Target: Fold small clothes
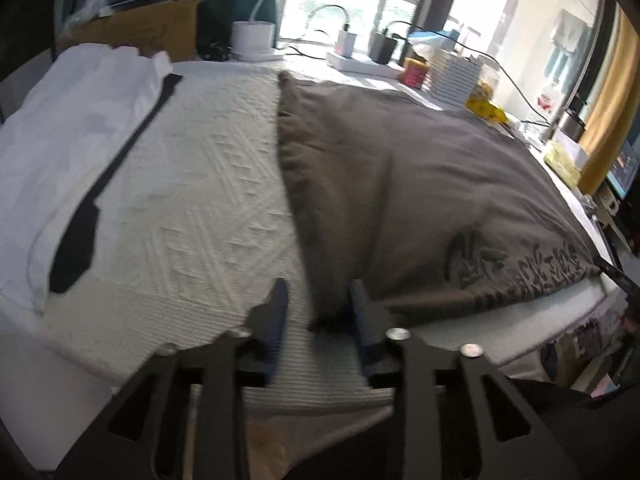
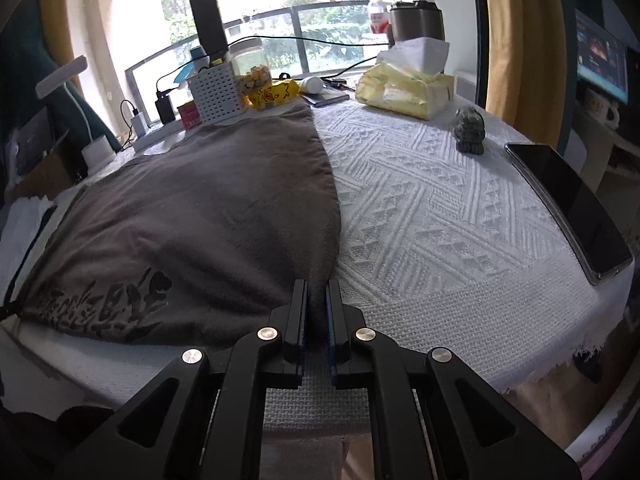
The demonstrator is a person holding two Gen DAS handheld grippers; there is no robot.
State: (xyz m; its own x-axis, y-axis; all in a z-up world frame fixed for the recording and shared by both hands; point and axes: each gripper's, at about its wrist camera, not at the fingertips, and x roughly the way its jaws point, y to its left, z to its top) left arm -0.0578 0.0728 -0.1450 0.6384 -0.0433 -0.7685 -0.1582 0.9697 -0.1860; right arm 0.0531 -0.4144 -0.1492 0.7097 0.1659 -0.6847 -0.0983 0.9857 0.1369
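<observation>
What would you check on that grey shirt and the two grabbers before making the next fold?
1. Right gripper holding the grey shirt: ok, jaws pinch its near corner.
2. Left gripper holding the shirt's other near corner: not ok, jaws stand apart, cloth lies loose between them.
3. Shirt lying flat: ok, mostly smooth, printed side up.
4. White tablecloth beside the shirt free for folding: ok.
5. Phone safely placed: not ok, it sits at the table's edge.
6. White shirt with black tie out of the way: ok, apart from the grey shirt.
</observation>
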